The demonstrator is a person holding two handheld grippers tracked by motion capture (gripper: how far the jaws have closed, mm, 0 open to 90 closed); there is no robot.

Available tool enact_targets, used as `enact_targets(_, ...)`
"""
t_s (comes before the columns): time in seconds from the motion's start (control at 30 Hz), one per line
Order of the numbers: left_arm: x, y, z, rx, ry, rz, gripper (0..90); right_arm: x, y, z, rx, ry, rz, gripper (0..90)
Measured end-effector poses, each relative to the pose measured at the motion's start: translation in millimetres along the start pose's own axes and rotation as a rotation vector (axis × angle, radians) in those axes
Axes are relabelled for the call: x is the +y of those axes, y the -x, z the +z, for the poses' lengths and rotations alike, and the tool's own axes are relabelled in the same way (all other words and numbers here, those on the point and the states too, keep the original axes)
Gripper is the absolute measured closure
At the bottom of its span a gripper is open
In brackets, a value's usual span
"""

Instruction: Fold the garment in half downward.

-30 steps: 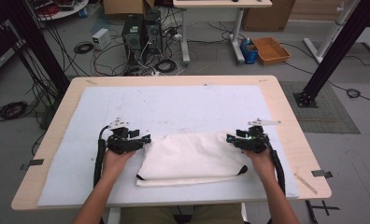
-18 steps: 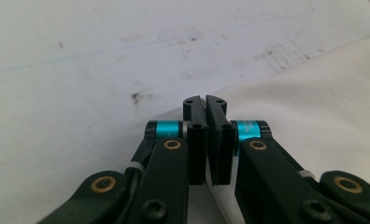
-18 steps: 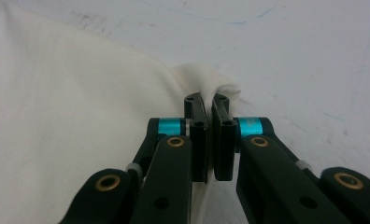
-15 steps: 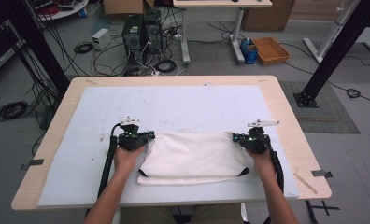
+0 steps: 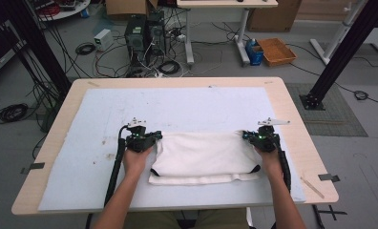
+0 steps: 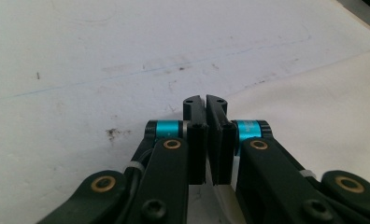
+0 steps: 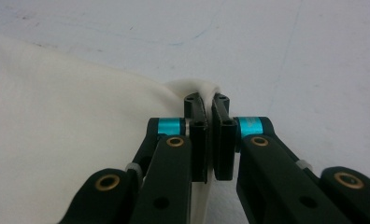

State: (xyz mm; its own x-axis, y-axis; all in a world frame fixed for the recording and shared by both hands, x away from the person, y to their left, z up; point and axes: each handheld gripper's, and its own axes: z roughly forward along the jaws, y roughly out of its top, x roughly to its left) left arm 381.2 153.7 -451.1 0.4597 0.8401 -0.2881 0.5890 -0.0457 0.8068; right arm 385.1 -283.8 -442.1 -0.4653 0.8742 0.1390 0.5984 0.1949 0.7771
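Observation:
A white cloth (image 5: pixel 204 152) with a thin black trim lies folded on the white mat (image 5: pixel 177 105), near the table's front. My left gripper (image 5: pixel 154 137) is at the cloth's upper left corner, and the right gripper (image 5: pixel 246 135) is at its upper right corner. In the left gripper view the jaws of the left gripper (image 6: pixel 204 100) are shut, with the cloth (image 6: pixel 323 93) running under them and a strip of it between them. In the right gripper view the right gripper (image 7: pixel 205 99) is shut on a puckered fold of the cloth (image 7: pixel 57 102).
The wooden table (image 5: pixel 292 119) has bare mat to the left, right and far side of the cloth. On the floor beyond stand computer towers (image 5: pixel 144 31), tangled cables and an orange box (image 5: pixel 276 50). Black frame posts (image 5: pixel 342 52) rise at both sides.
Both grippers have closed in on the cloth's upper corners and shut on them. The cloth's top edge now lies straighter between them.

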Motion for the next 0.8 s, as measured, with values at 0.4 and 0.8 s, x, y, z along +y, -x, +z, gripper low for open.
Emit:
enact_targets(0.4, -1.0, -10.6, -38.6, -0.046, 0.241, 0.084, 35.2, -10.8, 10.2, -48.8, 0.018, 0.155, -0.022, 25.1)
enact_targets(0.8, -12.2, -13.2, -73.8, -0.112, 0.359, 0.139, 21.5, -20.0, 16.2, -80.9, 0.021, 0.363, -0.130, 18.3)
